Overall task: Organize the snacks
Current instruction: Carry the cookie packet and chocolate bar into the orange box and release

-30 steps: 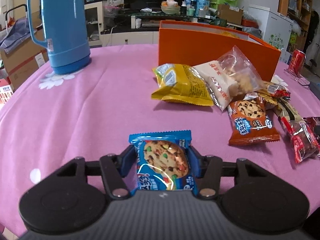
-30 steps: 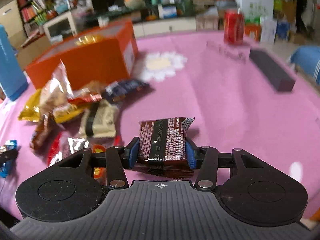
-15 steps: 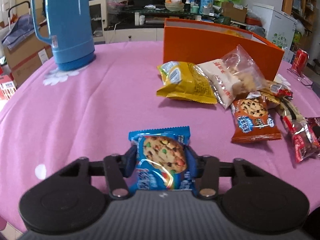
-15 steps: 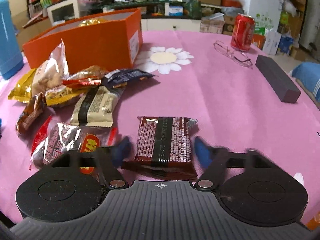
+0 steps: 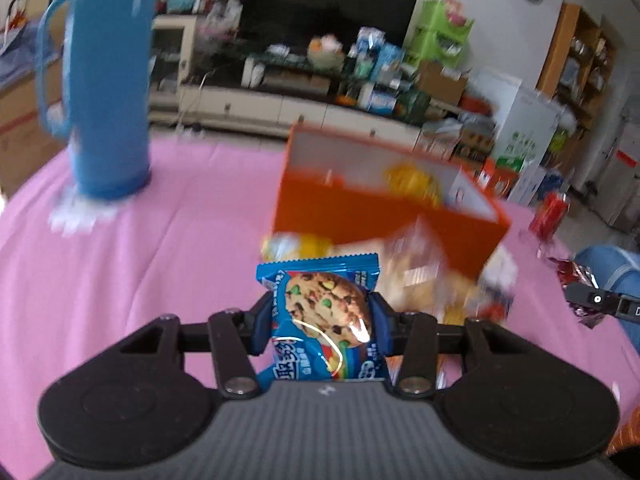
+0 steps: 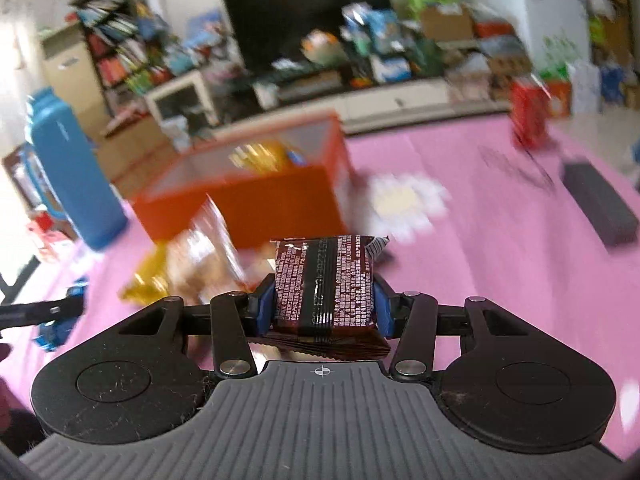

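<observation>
A blue cookie packet (image 5: pixel 324 316) is being gripped by the left gripper (image 5: pixel 320 320) and a brown wafer packet (image 6: pixel 324 284) by the right gripper (image 6: pixel 322 308) — both above the tabletop (image 5: pixel 160 240); next, judging by the task, carriage over the orange box (image 5: pixel 384 208) is being called for.

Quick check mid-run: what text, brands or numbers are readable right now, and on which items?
Blue cookie packet in the left gripper: large white Chinese brand lettering, too distorted to transcribe.
Dark brown snack packet in the right gripper: printed date-code digits, too blurred to read reliably.
Everything else: motion-blurred, unreadable.
</observation>
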A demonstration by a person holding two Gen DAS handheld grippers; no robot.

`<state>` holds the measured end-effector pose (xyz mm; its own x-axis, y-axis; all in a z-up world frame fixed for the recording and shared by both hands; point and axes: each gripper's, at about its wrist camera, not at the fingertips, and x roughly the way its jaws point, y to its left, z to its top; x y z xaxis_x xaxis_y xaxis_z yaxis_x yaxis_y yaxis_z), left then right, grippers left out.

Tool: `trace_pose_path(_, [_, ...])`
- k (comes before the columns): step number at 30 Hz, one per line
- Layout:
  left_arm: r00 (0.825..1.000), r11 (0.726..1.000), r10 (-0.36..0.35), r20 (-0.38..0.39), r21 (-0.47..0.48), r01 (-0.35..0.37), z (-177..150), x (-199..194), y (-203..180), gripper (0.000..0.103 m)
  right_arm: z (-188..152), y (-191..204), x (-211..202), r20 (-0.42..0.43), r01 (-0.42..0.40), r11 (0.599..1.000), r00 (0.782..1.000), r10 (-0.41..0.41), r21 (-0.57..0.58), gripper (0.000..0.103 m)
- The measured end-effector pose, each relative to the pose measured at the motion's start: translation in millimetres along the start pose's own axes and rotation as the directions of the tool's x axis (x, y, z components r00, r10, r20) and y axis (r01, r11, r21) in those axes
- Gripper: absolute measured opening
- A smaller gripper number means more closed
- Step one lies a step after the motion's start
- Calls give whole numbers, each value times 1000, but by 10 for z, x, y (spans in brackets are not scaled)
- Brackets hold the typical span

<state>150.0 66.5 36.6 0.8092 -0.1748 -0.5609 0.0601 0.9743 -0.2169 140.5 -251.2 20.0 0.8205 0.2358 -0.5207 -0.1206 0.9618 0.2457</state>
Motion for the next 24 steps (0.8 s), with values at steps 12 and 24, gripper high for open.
trace_pose_path(12, [995,997,-26,95,68,19,1272,1170,-385,47,1236,476,1252,64,-103,986,992,112,-134,17])
trace_pose_path(24, [996,981,90,-18,175,-85,1107,1954,-389,62,1263,643,2441,-129,-126,980,986,106,-154,29])
